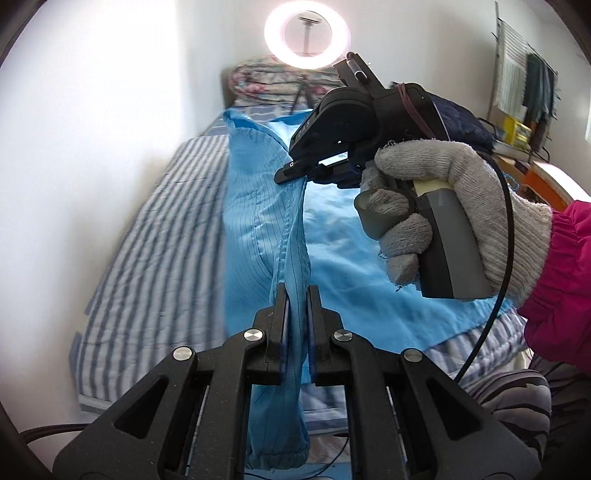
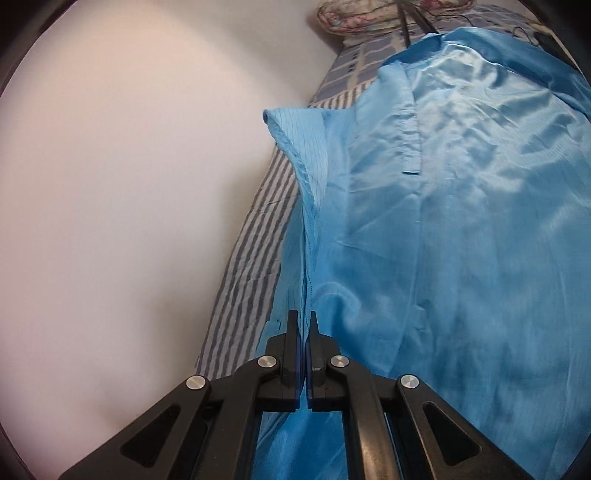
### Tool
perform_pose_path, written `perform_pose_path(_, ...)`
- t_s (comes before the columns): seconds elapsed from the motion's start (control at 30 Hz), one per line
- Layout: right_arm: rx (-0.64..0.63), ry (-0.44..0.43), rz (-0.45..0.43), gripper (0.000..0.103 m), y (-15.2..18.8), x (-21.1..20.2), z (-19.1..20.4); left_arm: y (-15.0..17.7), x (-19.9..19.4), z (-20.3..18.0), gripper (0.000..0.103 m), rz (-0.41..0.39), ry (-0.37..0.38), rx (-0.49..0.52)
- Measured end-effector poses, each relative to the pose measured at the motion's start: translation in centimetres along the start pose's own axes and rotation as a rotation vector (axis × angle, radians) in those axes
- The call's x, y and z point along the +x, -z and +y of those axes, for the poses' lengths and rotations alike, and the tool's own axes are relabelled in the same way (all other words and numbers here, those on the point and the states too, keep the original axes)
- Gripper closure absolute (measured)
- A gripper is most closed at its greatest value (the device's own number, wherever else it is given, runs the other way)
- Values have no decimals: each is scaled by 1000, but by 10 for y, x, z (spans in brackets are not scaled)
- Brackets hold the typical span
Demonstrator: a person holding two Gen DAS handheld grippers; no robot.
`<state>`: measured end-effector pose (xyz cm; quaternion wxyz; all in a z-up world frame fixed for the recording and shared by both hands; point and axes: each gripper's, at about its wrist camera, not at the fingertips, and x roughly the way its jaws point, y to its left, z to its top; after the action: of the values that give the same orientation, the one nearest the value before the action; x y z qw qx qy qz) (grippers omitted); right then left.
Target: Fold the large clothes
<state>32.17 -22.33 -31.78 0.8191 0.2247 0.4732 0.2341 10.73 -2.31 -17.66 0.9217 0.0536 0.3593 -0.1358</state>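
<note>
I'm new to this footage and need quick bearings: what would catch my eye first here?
A big blue garment spreads over the striped bed, its left edge lifted into a ridge. Both grippers pinch that ridge: the left gripper near the cuffed end, the right gripper, held by a grey-gloved hand, farther up. A glowing ring light stands beyond the bed.

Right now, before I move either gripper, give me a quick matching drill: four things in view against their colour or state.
Things:
1. garment
2. bedsheet
3. glove
4. ring light

Descriptions:
A. grey knit
B. glowing
C. blue and white stripes
D. light blue, pinched by the left gripper and the right gripper

Pairs: 1-D, 2-C, 3-A, 4-B
</note>
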Motion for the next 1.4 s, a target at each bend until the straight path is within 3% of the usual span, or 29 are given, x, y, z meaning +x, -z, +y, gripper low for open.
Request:
perform_pose_path(0.13, 17, 32, 7, 103, -1, -4, -22, -2, 9, -17, 97, 33, 41, -3)
perform_pose_path(0.33, 12, 97, 16, 103, -12, -4, -42, -7, 5, -18, 96, 76, 173, -49)
perform_pose_path(0.5, 3, 125, 51, 103, -12, -2, -53, 1, -14, 8, 96, 79, 220, -127)
perform_pose_path(0.63, -62, 186, 92, 103, 4, 3, -57, 8, -13, 35, 96, 90, 198, -214)
perform_pose_path(0.8, -9, 154, 94, 103, 7, 4, -67, 13, 5, 61, 96, 125, 176, -298)
perform_pose_path(0.93, 4, 106, 121, 103, 8, 17, -59, 15, 21, 63, 96, 141, 161, -298)
perform_pose_path(1.23, -38, 171, 139, 102, 9, 25, -53, 33, 62, 59, 96, 228, 47, -212)
perform_pose_path(1.33, -54, 179, 143, 97, 7, 13, -54, 38, 61, 61, 96, 229, 49, -214)
perform_pose_path(1.4, -90, 200, 125, 79, 8, 1, -50, 37, 54, 61, 96, 217, 51, -216)
